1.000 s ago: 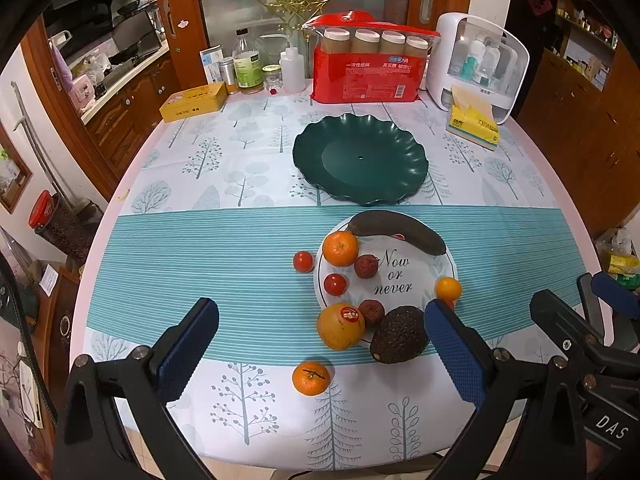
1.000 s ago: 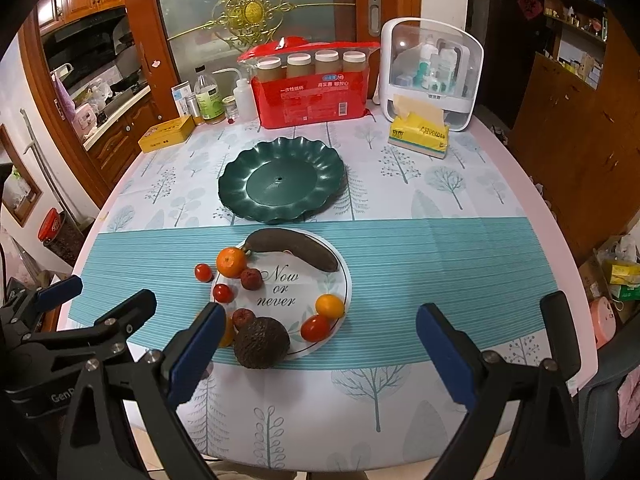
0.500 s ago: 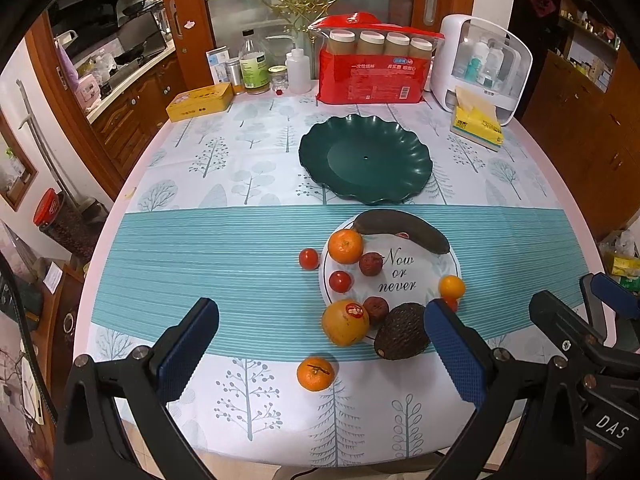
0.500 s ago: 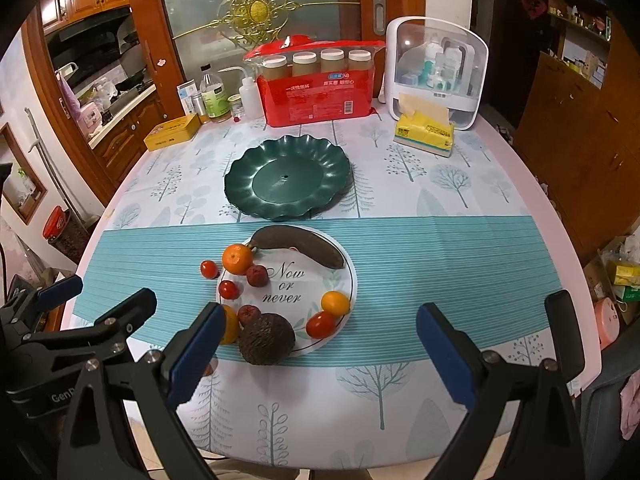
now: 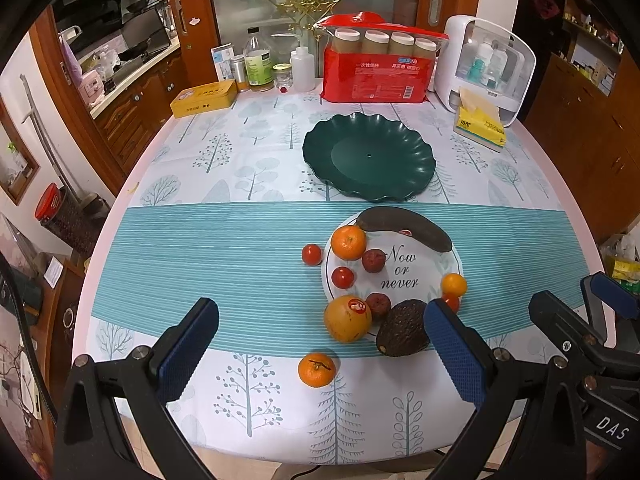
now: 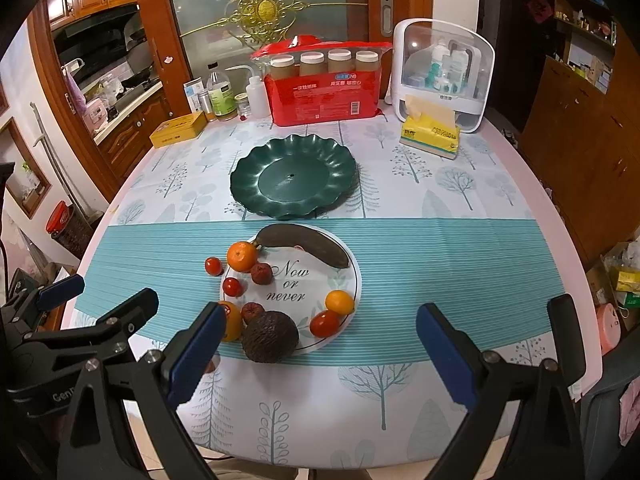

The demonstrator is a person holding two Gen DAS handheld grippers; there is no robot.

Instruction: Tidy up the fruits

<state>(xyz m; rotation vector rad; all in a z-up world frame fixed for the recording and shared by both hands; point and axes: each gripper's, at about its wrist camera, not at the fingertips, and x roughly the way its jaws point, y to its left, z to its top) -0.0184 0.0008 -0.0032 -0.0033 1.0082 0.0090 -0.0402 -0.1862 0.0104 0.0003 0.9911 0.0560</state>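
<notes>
Table (image 5: 248,184), round, under a tree-print cloth with a teal striped band. Green scalloped dish (image 5: 369,162) sits bare toward the far side, apart from the fruit; likely the sorting destination.

White "Now or never" plate (image 5: 394,270) just nearer than the dish, crowded. Dark banana (image 5: 404,229) lies across its far rim. Avocado (image 5: 402,333) and stickered orange (image 5: 347,318) overhang the near edge. Mandarin (image 5: 349,242), two dark red fruits and cherry tomatoes sit on it. Small mandarin (image 5: 317,369) lies loose on the cloth near the table edge; one cherry tomato (image 5: 311,254) just off the plate's left side.

Left gripper (image 5: 320,354): jaws spread wide, nothing held, hovering above the near edge. Right gripper (image 6: 316,354): same, released and empty. Both look staged for a first pick.

Versus a second ago: the table has slid slightly down in both views; fruit unmoved.
</notes>
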